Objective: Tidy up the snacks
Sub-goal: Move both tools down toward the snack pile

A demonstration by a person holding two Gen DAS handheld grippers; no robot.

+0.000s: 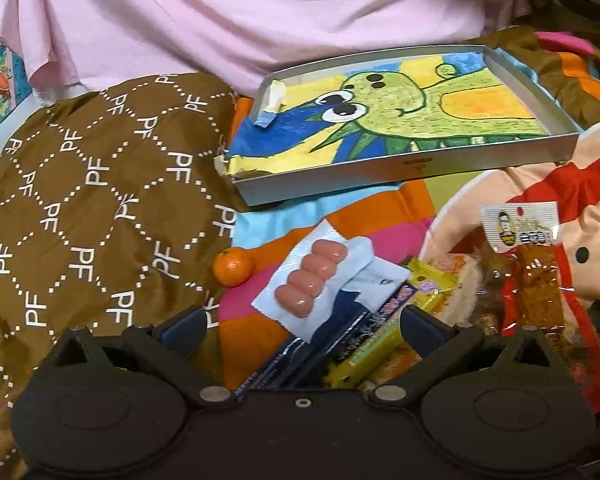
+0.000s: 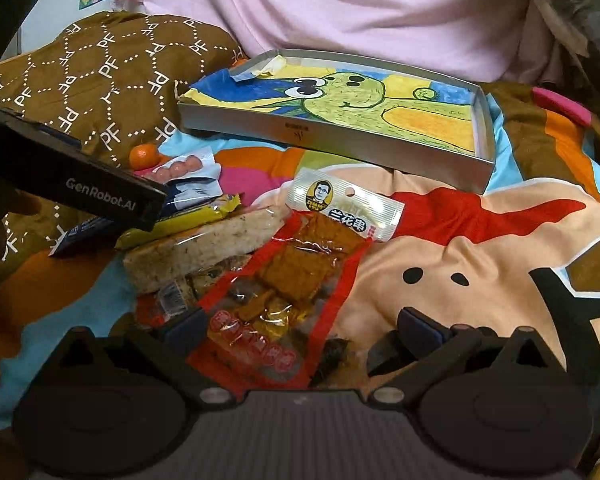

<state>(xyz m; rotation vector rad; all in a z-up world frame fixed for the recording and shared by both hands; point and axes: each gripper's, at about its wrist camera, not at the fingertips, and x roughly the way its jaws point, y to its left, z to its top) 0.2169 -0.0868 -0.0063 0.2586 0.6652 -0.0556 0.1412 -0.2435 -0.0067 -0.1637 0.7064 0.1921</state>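
Your snacks lie in a loose heap on the patterned bedspread (image 2: 480,248), and the shallow tray (image 2: 340,136) lined with a dinosaur drawing sits beyond them, apparently with no snacks in it yet; judged from that, the sorting has barely begun.

Your right gripper (image 2: 300,326) is spread wide with nothing held; the tofu snack packet (image 2: 296,276) lies directly ahead, its near end between the two fingers, its long axis running away from you and a little to the right, toward the tray; this is the relation that matters, since closing across the narrow width should catch it.

Your left gripper (image 1: 304,322) is likewise open and empty; it points at the sausage pack (image 1: 312,276), with a dark blue packet (image 1: 332,332) and a yellow bar (image 1: 384,332) lying lengthwise between its fingers; the small orange (image 1: 233,266) rests just left of them, against the brown quilt (image 1: 100,200).

The rice cake (image 2: 204,248) sits partly under the tofu packet, so lifting that packet first looks sensible; your right hand is the nearer one for it, and the tray lies straight ahead.
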